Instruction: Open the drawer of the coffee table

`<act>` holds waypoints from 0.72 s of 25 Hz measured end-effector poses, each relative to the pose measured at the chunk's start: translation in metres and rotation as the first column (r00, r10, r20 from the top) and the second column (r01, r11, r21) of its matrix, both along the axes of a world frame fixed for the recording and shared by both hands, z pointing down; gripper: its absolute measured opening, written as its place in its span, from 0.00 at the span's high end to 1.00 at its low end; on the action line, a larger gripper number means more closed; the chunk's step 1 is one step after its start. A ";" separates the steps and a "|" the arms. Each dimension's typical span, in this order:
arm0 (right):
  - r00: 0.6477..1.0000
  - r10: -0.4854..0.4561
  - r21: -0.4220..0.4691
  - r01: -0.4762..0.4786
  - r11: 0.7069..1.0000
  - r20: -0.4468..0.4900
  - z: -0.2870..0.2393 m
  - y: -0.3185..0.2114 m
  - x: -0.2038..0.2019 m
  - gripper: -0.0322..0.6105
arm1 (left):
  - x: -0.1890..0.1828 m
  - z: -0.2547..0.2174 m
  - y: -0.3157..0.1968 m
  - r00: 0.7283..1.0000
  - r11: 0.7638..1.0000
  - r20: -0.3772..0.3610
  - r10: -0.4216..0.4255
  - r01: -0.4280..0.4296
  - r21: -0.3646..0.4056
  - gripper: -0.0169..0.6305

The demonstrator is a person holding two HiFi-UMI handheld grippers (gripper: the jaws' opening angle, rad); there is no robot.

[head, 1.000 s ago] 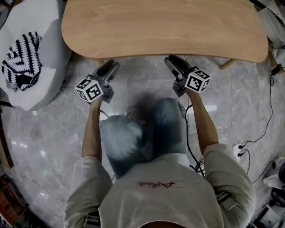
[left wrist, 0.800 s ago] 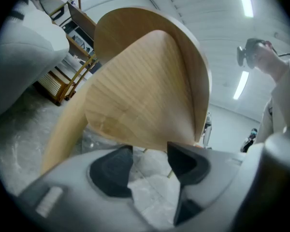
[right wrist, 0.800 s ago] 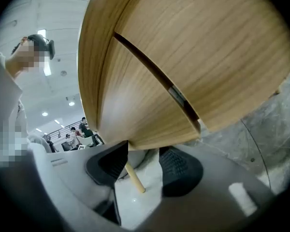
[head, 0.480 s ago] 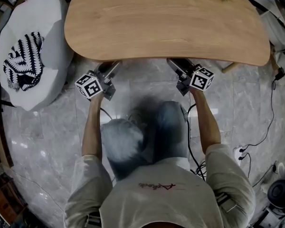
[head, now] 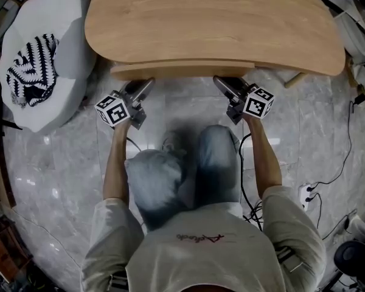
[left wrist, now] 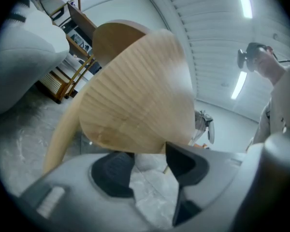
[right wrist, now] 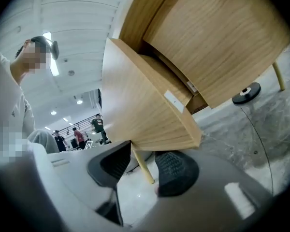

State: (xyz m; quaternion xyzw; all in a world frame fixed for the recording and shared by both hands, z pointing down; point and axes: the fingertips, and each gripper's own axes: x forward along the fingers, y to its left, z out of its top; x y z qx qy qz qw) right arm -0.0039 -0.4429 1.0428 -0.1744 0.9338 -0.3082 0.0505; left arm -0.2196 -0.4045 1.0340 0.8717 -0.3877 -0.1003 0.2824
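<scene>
The oval wooden coffee table fills the top of the head view. Its drawer front shows as a narrow wooden strip below the near edge. My left gripper and right gripper point level at that strip, their tips tucked under it. In the left gripper view, the drawer front lies across the tips of the left gripper. Those jaws are closing slightly, with only floor between the pads. In the right gripper view, the drawer front lies across the right gripper likewise, jaws closing, a table leg beyond.
A white pouf with a black-and-white cloth stands left of the table. My knees are just behind the grippers. Cables and a power strip lie on the marble floor at the right. A table leg shows at the right.
The drawer front has slid out from under the tabletop towards me and now shows as a strip. Both grippers first reached in under the table edge.
</scene>
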 end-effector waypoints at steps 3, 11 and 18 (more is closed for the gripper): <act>1.000 -0.011 0.005 0.011 1.000 -0.009 -0.001 0.022 0.006 0.71 | 0.007 -0.001 0.022 1.000 1.000 0.008 0.002 -0.002 -0.002 0.68; 0.998 -0.054 0.012 0.054 0.998 -0.040 0.002 0.074 0.022 0.72 | 0.022 0.000 0.078 1.000 1.000 0.005 -0.004 0.004 -0.018 0.68; 0.996 -0.081 0.021 0.082 0.996 -0.046 0.001 0.102 0.030 0.72 | 0.031 0.000 0.108 1.000 1.000 0.006 -0.018 0.018 -0.025 0.68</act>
